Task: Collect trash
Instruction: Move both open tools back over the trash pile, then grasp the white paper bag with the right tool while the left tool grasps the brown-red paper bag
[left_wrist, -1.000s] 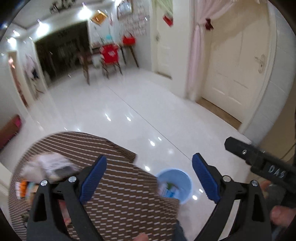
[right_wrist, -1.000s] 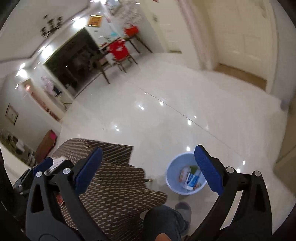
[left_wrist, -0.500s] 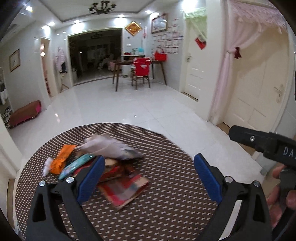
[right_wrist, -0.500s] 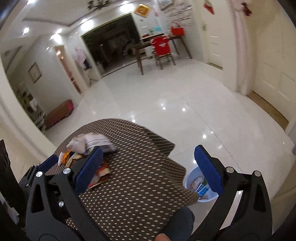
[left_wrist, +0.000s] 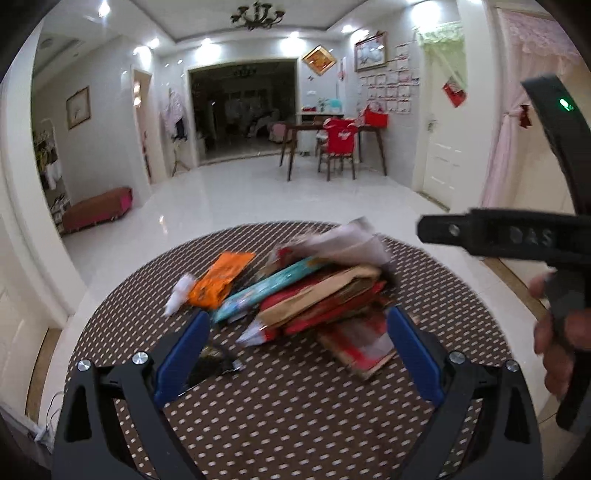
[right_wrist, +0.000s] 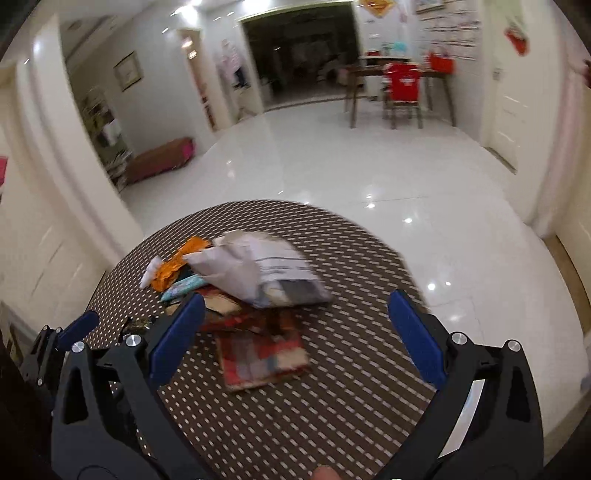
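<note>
Two grippers, both with jaws spread wide and nothing in them. Left gripper (left_wrist: 297, 350) hangs over the near side of the round dotted table (left_wrist: 295, 424), and the trash pile (left_wrist: 310, 295) sits just past its blue fingertips, roughly centred in the gap. Right gripper (right_wrist: 295, 336) frames the same pile from a bit further right. I count one orange wrapper (left_wrist: 221, 278), one teal packet (left_wrist: 266, 290), one crumpled white bag (right_wrist: 258, 273) on top, plus red and brown wrappers too blurry to count. Beyond that, glossy white floor (left_wrist: 295, 199).
</note>
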